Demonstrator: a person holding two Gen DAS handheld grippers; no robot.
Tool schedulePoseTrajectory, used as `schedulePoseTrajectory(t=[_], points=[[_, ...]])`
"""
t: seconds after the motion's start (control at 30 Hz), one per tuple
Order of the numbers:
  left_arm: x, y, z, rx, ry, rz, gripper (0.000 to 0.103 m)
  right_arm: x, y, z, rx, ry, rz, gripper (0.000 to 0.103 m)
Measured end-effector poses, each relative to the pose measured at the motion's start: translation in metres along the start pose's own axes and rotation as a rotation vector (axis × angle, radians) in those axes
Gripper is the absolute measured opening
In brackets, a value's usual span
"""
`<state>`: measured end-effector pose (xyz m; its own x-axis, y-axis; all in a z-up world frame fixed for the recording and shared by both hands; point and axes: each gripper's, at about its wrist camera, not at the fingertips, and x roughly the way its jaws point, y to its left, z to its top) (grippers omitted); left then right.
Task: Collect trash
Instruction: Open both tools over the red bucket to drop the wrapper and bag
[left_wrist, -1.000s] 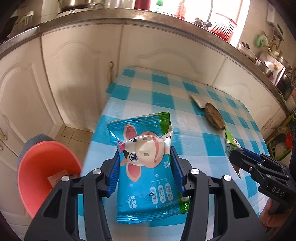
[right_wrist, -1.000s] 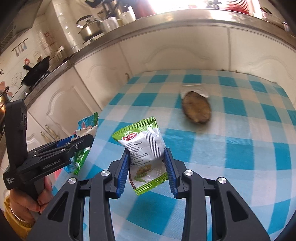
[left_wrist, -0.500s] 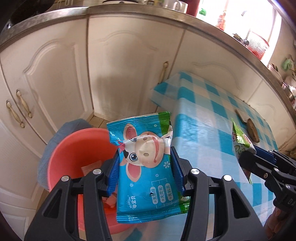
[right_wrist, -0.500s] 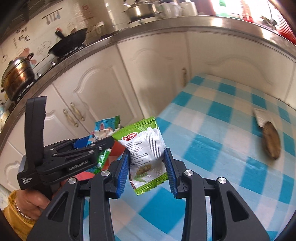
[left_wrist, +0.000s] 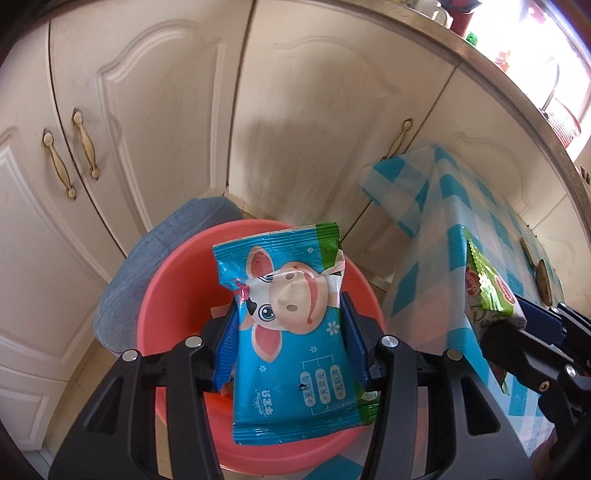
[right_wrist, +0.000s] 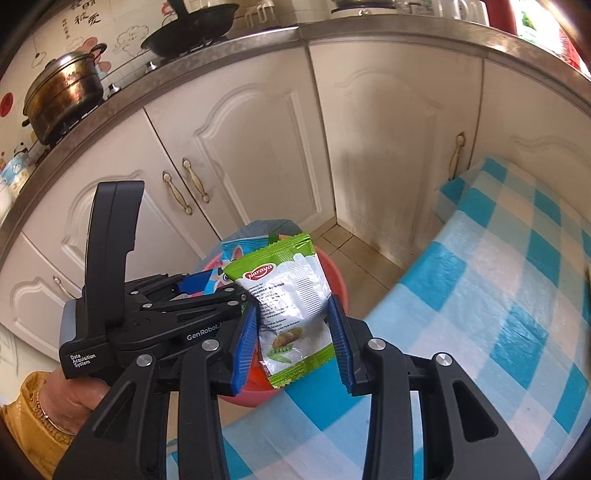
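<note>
The blue cow-print packet (left_wrist: 291, 332) is glossy plastic film with crinkled highlights, and the green-and-white snack packet (right_wrist: 291, 299) has the same shiny film with serrated sealed ends. The red basin (left_wrist: 177, 280) looks like smooth plastic. Each claw has matt black plastic arms, ribbed blue pads (right_wrist: 245, 343) and bright metal screws. The checked tabletop (right_wrist: 498, 314) cover is slightly sheeny. The cabinet doors (left_wrist: 155, 122) are painted, with brass-like handles.

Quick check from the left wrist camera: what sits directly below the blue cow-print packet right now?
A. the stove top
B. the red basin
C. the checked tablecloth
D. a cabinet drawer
B: the blue cow-print packet, clamped in the left gripper, hangs over the red basin, with the checked tablecloth off to the side.
</note>
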<state>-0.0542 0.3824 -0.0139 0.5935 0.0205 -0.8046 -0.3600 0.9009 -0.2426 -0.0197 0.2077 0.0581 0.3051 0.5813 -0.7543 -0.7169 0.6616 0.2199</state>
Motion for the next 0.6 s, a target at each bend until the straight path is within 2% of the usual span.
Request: schedulePoseTrajectory(t=[0.4, 0.43, 0.5, 0.53, 0.57, 0.6], points=[[0.023, 0.019, -0.006, -0.034, 0.056, -0.004, 0.052, 0.021, 0.009, 0.0, -0.016, 0.041, -0.004, 0.041], [0.024, 0.019, -0.007, -0.035, 0.059, -0.005, 0.053, 0.022, 0.008, 0.0, -0.013, 0.042, -0.006, 0.043], [0.026, 0.021, -0.007, -0.041, 0.056, -0.002, 0.055, 0.02, 0.007, 0.0, -0.004, 0.031, -0.005, 0.053], [0.025, 0.022, -0.007, -0.043, 0.049, -0.002, 0.06, 0.019, 0.006, 0.0, 0.0, 0.024, -0.002, 0.055], [0.024, 0.023, -0.007, -0.045, 0.039, 0.005, 0.069, 0.017, 0.005, -0.001, 0.004, 0.017, 0.0, 0.06], [0.022, 0.024, -0.007, -0.045, 0.027, 0.014, 0.072, 0.014, 0.004, -0.001, 0.006, 0.007, -0.004, 0.066]])
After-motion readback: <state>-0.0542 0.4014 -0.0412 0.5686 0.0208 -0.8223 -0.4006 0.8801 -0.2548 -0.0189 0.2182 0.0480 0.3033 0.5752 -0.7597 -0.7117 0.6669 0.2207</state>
